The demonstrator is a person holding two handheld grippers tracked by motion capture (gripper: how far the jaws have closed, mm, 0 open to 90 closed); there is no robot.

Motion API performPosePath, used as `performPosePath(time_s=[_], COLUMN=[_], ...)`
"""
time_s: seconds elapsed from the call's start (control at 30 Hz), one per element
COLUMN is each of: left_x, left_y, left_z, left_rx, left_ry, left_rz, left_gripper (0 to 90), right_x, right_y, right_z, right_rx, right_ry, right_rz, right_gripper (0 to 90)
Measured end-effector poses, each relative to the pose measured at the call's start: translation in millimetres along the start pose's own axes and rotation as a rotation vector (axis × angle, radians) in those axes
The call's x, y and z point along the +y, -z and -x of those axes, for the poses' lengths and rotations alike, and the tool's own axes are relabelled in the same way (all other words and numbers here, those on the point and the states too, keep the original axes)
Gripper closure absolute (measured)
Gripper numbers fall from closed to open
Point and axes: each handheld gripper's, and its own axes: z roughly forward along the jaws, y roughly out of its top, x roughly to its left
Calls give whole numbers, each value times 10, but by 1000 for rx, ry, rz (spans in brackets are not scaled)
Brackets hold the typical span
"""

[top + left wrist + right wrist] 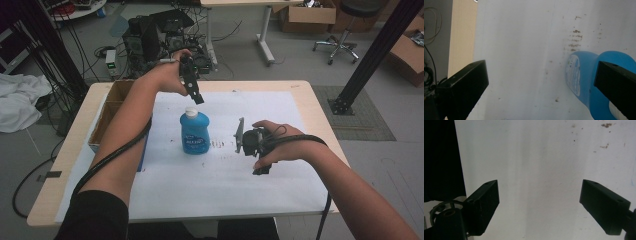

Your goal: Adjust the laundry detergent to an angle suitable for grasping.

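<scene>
Left gripper [198, 98]: jaws spread wide, empty, upper centre, above bottle | Right gripper [260, 170]: jaws apart, empty, right of centre | Blue plastic bottle with white cap [194, 131]: upright, centre; label lettering unreadable | White paper sheet [225, 185] | Open cardboard box [107, 112], left edge

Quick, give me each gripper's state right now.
Left gripper: open, holding nothing, fingers spread above the blue bottle.
Right gripper: open, holding nothing, over the white sheet.
</scene>
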Motion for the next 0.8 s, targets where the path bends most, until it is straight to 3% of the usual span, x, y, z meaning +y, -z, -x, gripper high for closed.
performPosePath(time_s=[0.23,0.33,0.8], left_x=[-2,-2,5], left_y=[39,93,97], left_z=[-21,-36,-14], left_rx=[11,16,27], left_ry=[5,3,-2], left_rz=[-21,-4,-27], left_gripper=[1,1,1], right_x=[-3,-26,12], right_y=[44,87,73], right_z=[26,34,8], right_rx=[3,-8,-9], right_ry=[10,4,22], right_rz=[9,33,22], right_gripper=[163,157,161])
